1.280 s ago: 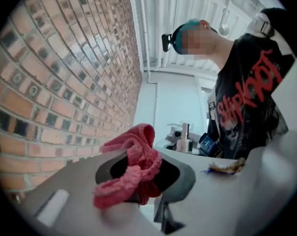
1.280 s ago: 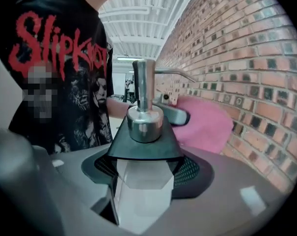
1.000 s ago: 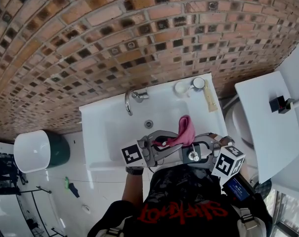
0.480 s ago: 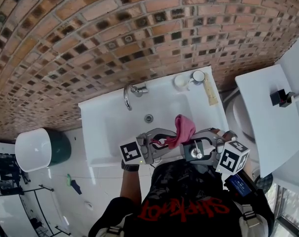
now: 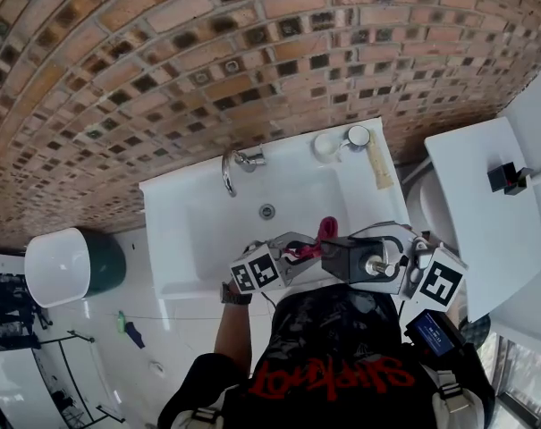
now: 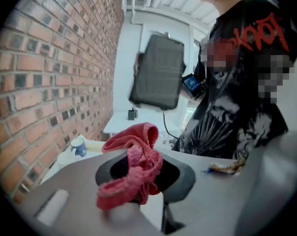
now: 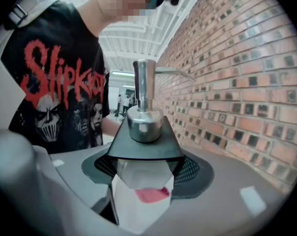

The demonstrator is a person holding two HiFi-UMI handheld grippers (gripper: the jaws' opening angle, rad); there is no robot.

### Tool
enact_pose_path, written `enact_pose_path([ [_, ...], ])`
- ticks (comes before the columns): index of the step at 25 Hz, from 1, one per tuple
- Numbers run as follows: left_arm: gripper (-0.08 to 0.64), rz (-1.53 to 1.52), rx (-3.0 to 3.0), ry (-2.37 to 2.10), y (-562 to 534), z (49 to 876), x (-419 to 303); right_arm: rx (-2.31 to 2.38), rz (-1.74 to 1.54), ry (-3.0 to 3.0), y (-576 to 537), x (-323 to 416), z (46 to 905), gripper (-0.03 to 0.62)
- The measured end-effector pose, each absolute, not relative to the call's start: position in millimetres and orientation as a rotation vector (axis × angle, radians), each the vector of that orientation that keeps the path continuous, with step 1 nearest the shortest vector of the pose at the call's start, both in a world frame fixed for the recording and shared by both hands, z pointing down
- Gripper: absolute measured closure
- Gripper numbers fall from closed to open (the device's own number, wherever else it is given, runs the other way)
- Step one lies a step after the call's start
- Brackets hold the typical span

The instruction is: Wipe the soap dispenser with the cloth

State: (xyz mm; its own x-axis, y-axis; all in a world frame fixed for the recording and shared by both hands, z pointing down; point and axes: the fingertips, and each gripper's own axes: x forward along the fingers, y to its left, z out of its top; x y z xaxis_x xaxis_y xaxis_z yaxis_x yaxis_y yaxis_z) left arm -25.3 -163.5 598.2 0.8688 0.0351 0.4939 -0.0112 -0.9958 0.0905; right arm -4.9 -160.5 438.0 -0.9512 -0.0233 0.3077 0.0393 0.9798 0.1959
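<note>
The right gripper (image 7: 143,181) is clamped on the soap dispenser (image 7: 144,132), held above the front edge of the sink (image 5: 190,231). The left gripper (image 6: 131,181) pinches the red cloth (image 6: 138,151) just beside it (probably so that wiping can begin in the air).

sink (image 5: 190,239) mid-frame, wall (image 5: 163,61) above it
faucet (image 5: 228,170) is set on the upper rim, drain (image 5: 267,211) below it, cup (image 5: 357,137) at the upper right corner; cloth (image 5: 322,234) is held left of soap dispenser (image 5: 342,259) at the lower rim.
</note>
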Motion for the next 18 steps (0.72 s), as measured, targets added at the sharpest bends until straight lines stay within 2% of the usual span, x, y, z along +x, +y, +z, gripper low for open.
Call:
enact_pose_path([
  [2,0.512,0.764,2.918,0.09,-148,608,-17,0.124,-0.313,-2.86,-182,-1,428,0.288],
  [5,0.512,0.545,2.93,0.127,-134,584,-2,0.331,-0.23,-2.757,-208,8,454,0.287],
  [9,0.512,0.386,2.99,0.096,-138,549,7,0.304,-0.202,-2.556,-206,11,502,0.287],
  [18,0.512,0.419,3.038,0.084,-143,531,0,0.246,-0.308,-2.54,-204,-1,514,0.288],
])
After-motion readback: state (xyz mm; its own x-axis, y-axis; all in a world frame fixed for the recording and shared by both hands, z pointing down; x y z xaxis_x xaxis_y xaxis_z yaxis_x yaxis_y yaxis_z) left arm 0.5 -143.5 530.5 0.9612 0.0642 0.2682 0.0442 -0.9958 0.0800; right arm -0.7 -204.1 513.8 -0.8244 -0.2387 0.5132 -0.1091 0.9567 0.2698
